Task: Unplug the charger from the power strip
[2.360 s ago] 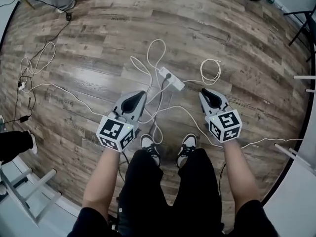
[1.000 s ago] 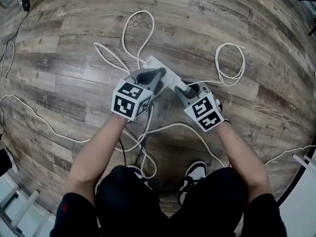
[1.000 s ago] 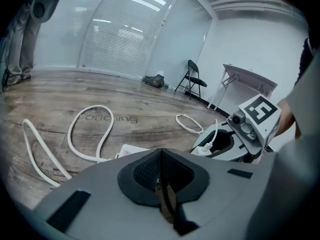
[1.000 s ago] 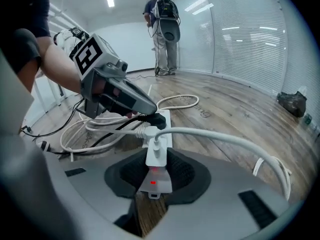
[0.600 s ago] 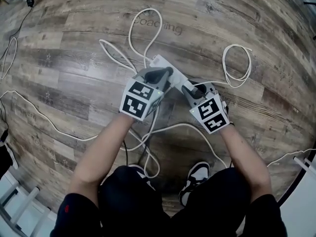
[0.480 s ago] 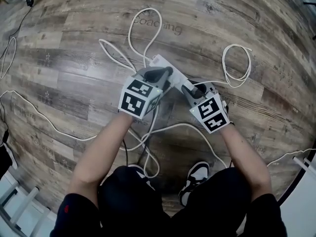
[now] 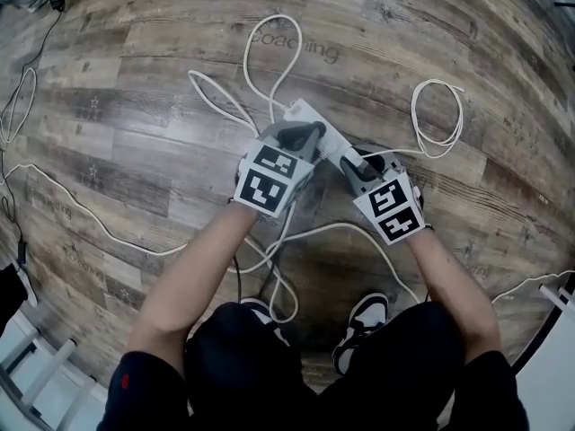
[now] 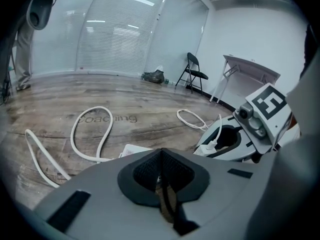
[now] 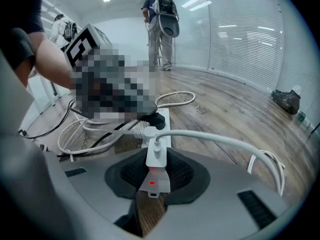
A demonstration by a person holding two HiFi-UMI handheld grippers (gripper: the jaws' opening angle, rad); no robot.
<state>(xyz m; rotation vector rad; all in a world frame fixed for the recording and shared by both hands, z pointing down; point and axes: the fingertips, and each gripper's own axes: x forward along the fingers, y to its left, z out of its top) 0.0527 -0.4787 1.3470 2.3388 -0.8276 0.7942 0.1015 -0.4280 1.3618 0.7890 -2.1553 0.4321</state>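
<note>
A white power strip lies on the wood floor. In the right gripper view a white charger with a red light stands plugged into the near end of the strip. My right gripper is shut on it, its jaws having just closed around the charger's sides. A black plug sits in a farther socket. My left gripper rests tip-down on the strip beside that plug, with its pads meeting. The left gripper view also catches the right gripper holding the charger.
The charger's white cable runs off right to a coil. Another white cable loops beyond the strip, and thin cables trail left. The person's shoes are just behind. A chair, a table and a standing person are far off.
The person has crouched from standing, and both grippers came down onto the strip. Over the last second the grippers have stayed there; only the head view shifted slightly.
</note>
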